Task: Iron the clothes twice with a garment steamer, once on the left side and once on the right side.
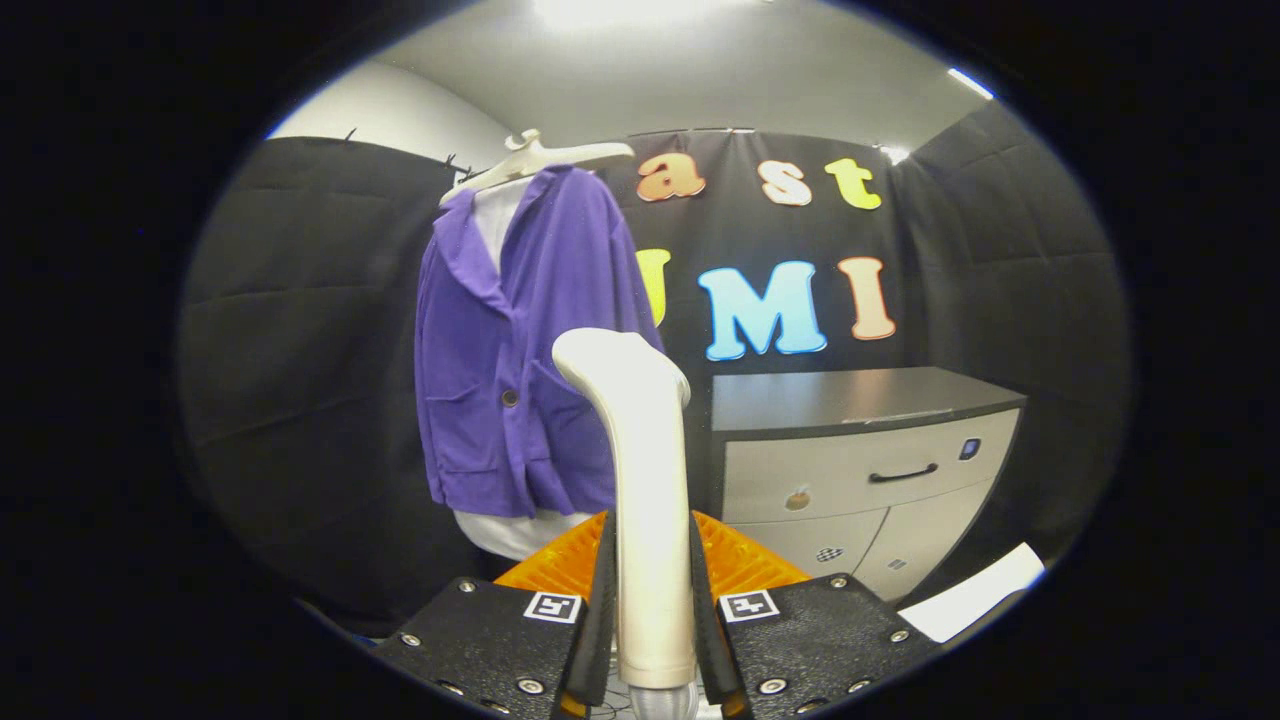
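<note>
— Item nearest?
— My tool [650,600], both fingers clamped on the garment steamer [645,480], held upright.
— Beyond it?
— Purple jacket [510,350] on a hanger [540,160]; drawer cabinet [860,460] beside.

Glossy smooth plastic steamer [640,480]; soft matt cloth jacket [520,340].

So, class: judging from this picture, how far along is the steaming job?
Done: the hand-held gripper is shut on the garment steamer, both fingers pressing its handle. In hand: the steamer's head stands upright before the purple jacket on its hanger, whether touching is unclear. Left: the picture cannot confirm either side's pass as done.
</note>
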`<move>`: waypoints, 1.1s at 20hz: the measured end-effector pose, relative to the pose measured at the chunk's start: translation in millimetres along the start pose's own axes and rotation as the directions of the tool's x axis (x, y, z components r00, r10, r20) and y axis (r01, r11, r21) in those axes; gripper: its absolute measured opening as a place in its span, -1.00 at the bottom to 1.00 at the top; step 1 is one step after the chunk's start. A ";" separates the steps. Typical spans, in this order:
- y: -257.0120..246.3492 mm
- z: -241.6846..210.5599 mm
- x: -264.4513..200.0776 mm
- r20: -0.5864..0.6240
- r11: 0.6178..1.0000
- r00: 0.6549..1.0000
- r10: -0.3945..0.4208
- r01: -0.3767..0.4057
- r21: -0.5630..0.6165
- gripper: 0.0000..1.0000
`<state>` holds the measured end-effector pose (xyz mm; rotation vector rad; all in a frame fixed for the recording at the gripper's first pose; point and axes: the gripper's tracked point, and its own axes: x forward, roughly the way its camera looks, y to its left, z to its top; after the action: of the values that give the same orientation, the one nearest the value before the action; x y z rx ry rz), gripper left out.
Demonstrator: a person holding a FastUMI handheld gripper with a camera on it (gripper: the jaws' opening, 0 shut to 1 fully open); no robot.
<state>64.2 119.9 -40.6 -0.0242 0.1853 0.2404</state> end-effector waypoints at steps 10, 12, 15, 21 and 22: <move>-148.8 26.1 -83.6 0.103 0.987 0.983 -0.152 0.145 0.074 -0.28; -162.5 20.9 -102.6 0.105 0.981 0.979 -0.174 0.164 0.100 -0.28; -179.8 15.3 -115.4 0.095 0.973 0.973 -0.209 0.198 0.116 -0.28; -176.2 -0.7 -124.2 0.061 0.963 0.967 -0.247 0.237 0.128 -0.28; -173.0 -1.7 -124.6 0.058 0.962 0.967 -0.249 0.240 0.128 -0.28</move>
<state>-13.6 -77.4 -18.9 0.0813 0.1219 -0.0176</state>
